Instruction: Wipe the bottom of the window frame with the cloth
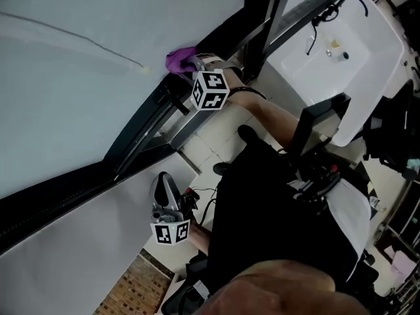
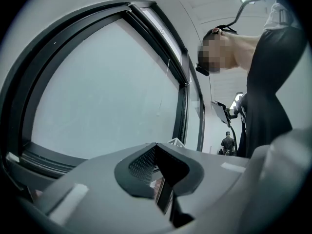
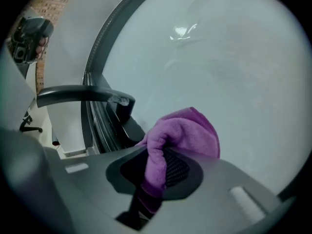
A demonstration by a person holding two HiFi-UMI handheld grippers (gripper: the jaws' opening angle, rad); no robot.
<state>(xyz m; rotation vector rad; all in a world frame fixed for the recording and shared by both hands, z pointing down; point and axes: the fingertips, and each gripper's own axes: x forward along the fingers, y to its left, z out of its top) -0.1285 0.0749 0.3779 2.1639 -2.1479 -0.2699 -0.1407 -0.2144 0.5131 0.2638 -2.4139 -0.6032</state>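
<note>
A purple cloth (image 1: 177, 59) is bunched against the glass beside the dark window frame (image 1: 147, 126), at the top middle of the head view. My right gripper (image 1: 190, 63) is shut on the cloth (image 3: 183, 133), which folds out over the jaws toward the pane; its marker cube (image 1: 210, 89) faces the camera. A dark window handle (image 3: 78, 94) juts out to the left of the cloth. My left gripper (image 1: 164, 184) hangs lower down by the white wall under the window, well away from the cloth. Its jaws (image 2: 157, 147) meet at the tips with nothing between them.
The frame (image 2: 183, 101) runs along the pane's side and the bottom rail (image 2: 44, 157). A white basin-like surface (image 1: 341, 51) lies at the upper right, with a black stand (image 1: 318, 113) near it. The person's dark clothing (image 1: 275, 222) fills the lower middle. Brick-patterned floor (image 1: 134, 287) shows below.
</note>
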